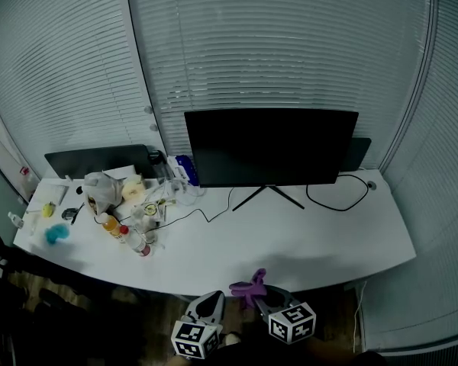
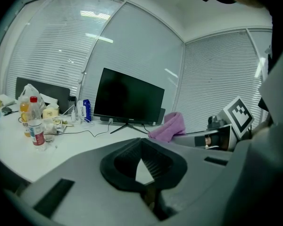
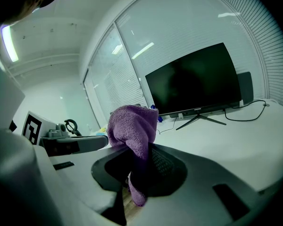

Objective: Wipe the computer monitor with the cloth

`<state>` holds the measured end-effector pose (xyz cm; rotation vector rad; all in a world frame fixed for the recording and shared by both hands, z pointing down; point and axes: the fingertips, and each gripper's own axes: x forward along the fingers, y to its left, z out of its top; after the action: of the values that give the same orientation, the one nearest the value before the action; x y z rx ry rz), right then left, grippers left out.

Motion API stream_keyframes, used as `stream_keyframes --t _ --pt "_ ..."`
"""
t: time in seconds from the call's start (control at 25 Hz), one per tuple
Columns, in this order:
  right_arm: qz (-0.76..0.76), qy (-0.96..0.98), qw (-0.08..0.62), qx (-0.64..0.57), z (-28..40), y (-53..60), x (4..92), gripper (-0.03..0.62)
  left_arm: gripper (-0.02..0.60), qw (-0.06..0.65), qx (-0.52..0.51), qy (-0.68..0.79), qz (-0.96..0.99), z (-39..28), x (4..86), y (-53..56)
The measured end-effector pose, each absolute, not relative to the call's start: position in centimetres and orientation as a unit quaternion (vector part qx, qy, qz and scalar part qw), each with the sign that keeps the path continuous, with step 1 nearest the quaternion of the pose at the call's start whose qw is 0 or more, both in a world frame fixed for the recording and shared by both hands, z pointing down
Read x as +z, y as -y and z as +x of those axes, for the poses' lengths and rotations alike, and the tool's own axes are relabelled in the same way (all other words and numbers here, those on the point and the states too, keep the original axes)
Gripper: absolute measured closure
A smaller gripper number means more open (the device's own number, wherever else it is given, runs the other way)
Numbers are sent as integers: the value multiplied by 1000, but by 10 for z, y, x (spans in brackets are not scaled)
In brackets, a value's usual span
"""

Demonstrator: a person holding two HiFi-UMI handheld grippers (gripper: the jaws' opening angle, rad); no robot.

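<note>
While the monitor (image 1: 271, 147) is standing upright toward the far side of the white desk (image 1: 305, 242), its dark screen is facing the near edge and its long axis is running left to right. Its forked stand (image 1: 269, 194) is resting on the desk top, and a black cable (image 1: 337, 197) is looping just to the right of it. Closed blinds (image 1: 275, 44) are hanging behind.

The purple cloth (image 3: 134, 126) is sitting well apart from the monitor, at the near edge of the desk. The right gripper (image 3: 141, 159) is pinching it between closed jaws. Most of the cloth is bunching up above the jaws, and a short tail is hanging down below them. In the head view it is sticking out from the gripper's tip toward the far left.

The left gripper (image 2: 141, 142) is holding nothing. Its jaw tips are meeting, with only a small gap lower down (the desk top is showing through it).

Both grippers are hovering low and side by side just off the desk's near edge. They are pointing toward the far side, roughly in line with the monitor's middle, with their marker cubes nearest the person.

Far to the left, bottles (image 1: 126, 235) and a plastic bag (image 1: 101, 191) are crowding the desk among other small clutter.
</note>
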<state>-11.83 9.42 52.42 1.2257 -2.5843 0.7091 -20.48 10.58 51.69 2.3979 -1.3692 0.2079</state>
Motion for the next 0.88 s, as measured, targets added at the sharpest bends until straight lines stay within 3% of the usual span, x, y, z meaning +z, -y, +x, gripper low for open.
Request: stream_keyframes --t 0.88 --pt "398 881 104 235 -139 -94 524 516 575 187 66 498 844 -224 516 -108"
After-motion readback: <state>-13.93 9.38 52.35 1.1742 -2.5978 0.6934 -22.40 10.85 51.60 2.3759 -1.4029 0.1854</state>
